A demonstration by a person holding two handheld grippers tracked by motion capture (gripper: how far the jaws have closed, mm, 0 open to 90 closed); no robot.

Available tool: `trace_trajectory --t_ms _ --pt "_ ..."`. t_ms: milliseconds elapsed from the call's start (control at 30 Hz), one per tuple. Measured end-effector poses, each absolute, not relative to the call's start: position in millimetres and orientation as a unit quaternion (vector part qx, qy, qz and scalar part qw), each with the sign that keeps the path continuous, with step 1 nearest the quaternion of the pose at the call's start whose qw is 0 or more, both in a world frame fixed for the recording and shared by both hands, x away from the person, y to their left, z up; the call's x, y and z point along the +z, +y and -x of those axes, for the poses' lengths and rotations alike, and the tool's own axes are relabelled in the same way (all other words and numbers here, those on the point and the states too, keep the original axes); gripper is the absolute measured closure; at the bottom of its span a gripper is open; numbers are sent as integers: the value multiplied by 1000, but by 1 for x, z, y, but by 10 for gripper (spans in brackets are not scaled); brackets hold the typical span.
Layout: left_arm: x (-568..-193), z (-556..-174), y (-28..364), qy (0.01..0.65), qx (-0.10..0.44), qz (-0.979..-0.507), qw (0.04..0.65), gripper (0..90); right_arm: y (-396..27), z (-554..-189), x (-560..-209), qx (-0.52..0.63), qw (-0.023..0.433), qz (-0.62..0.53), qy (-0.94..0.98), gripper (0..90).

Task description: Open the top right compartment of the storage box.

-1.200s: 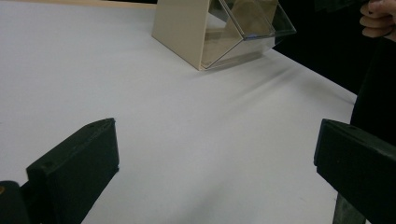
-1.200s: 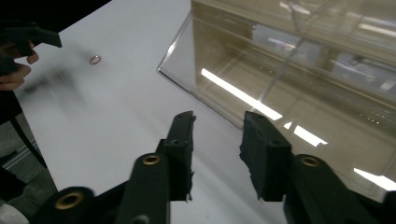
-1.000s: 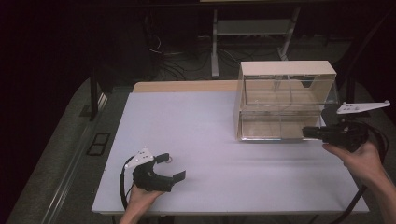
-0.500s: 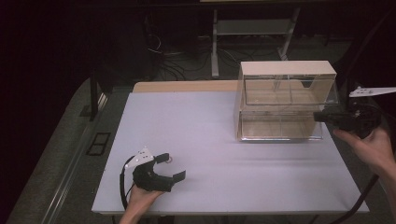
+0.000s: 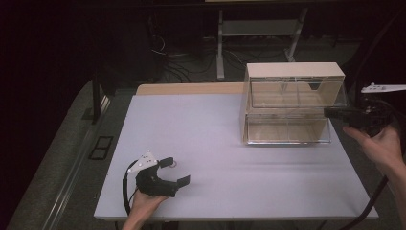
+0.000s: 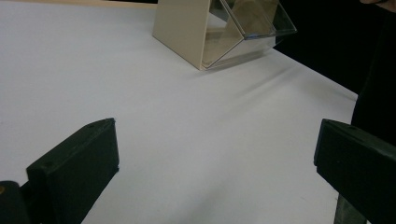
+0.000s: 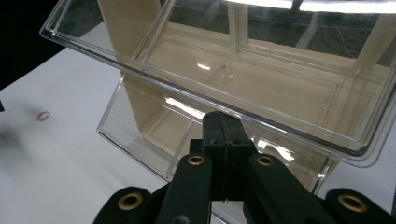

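The right gripper (image 7: 223, 135) has its jaws pressed together, empty, just before the clear plastic two-tier bin (image 7: 261, 88). The left gripper (image 5: 173, 172) rests on the white table (image 5: 215, 134), jaws wide apart, holding nothing.

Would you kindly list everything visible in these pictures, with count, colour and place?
bin unit: one, two tilted clear bins in a beige frame, far right of the table.
small ring: one, pinkish, on the table, left of the bins in the right gripper view.
table: one, white top, centre.
floor stand: one, grey metal, behind the table.
left tongs: one, black, jaws wide open, resting near the table's front left edge.
right tongs: one, black, jaws shut on nothing, tips at the upper bin's front rim.
hands: two, left hand under its tongs, right hand off the right edge.
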State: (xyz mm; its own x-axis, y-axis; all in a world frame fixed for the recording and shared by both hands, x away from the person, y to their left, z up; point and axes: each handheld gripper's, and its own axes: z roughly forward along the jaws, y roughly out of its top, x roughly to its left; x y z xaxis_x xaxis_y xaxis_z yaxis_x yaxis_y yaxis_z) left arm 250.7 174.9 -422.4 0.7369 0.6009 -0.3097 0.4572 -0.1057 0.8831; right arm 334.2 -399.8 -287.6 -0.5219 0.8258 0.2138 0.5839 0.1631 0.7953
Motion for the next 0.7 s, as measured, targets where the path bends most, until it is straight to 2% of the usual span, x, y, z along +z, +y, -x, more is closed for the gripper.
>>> trace_trajectory --t_ms 333,700 --pt "-423 -251 175 356 64 -741 566 0 -400 -332 -284 461 142 -459 746 896" --pt "-422 -251 174 356 63 -739 568 0 -397 -337 -260 464 139 -438 757 896"
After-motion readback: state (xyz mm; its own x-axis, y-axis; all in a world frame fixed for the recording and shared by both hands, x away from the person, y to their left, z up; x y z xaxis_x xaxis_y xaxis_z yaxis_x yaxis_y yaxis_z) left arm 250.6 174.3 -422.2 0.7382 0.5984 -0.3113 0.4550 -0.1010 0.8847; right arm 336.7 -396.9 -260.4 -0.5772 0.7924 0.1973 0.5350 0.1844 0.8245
